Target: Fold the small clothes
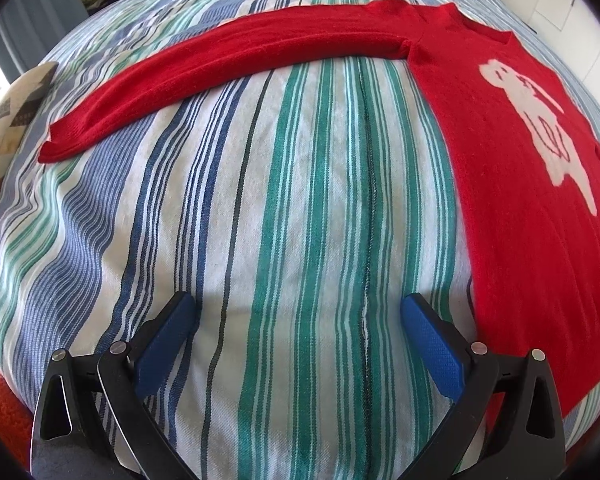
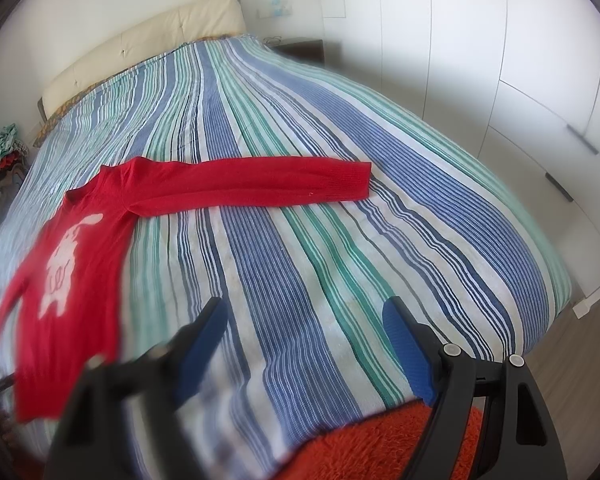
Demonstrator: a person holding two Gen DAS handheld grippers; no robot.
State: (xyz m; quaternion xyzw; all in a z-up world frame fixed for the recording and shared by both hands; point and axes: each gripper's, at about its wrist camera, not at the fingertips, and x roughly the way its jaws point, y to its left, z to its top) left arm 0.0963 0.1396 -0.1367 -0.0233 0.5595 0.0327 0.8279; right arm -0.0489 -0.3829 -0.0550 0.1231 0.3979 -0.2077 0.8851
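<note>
A small red sweater [image 1: 532,240] with a white animal figure lies flat on the striped bedspread [image 1: 300,208]. One sleeve [image 1: 220,68] stretches out to the left. My left gripper [image 1: 298,312] is open and empty, low over the bedspread, to the left of the sweater's body near its hem. In the right wrist view the sweater [image 2: 76,280] lies at the left, its other sleeve [image 2: 260,184] stretched to the right. My right gripper [image 2: 306,320] is open and empty above the bed's near edge, to the right of the sweater.
An orange fuzzy textile [image 2: 380,440] lies at the near edge of the bed. A cream headboard [image 2: 148,48] stands at the far end, white wardrobe doors [image 2: 520,80] on the right. A patterned pillow [image 1: 8,120] lies at the left. A heap of clothes [image 2: 2,152] sits beside the bed.
</note>
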